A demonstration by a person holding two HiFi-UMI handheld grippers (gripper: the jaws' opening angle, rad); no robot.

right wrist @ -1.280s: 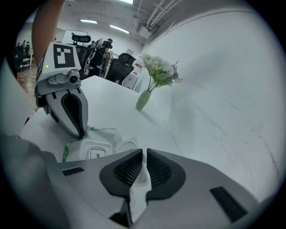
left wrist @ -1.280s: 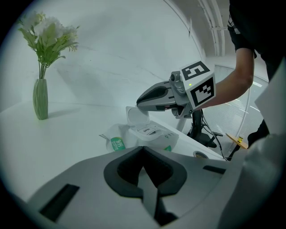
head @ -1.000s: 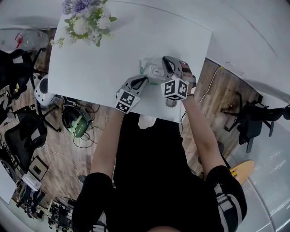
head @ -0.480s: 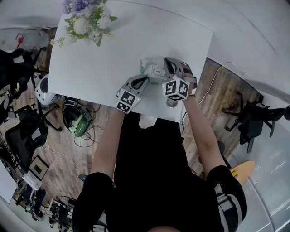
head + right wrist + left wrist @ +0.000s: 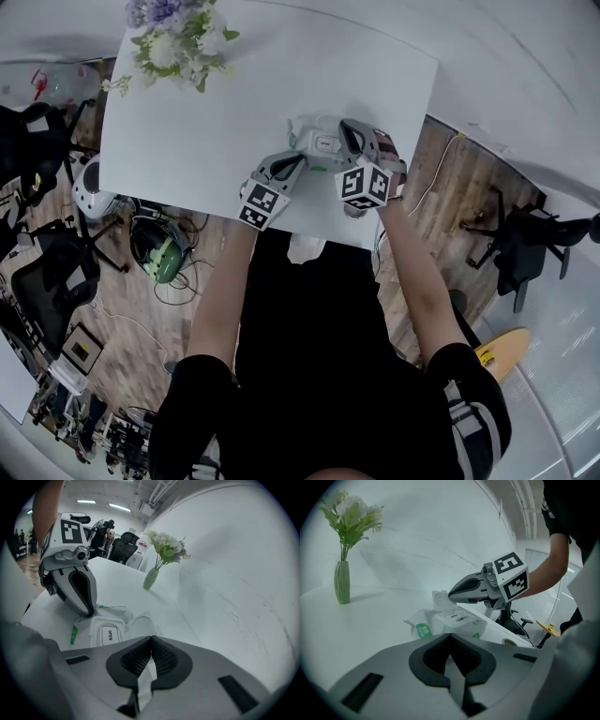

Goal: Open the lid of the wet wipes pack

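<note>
Showing head view: pack (image 5: pixel 317 142) by tabletop's (image 5: pixel 234 84) person-side edge, left gripper (image 5: pixel 303 162) and right gripper (image 5: pixel 344 126) both at it | left gripper view: jaws together, empty, just short of pack; lid (image 5: pixel 440 599) raised | right gripper view: jaws pinched on lid's rim

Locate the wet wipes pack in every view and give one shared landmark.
Head view: wet wipes pack on the table's right part, near the person.
Left gripper view: pack at centre, just above the jaws.
Right gripper view: pack left of centre, lid open.
Shared landmark: vase of flowers.
</note>
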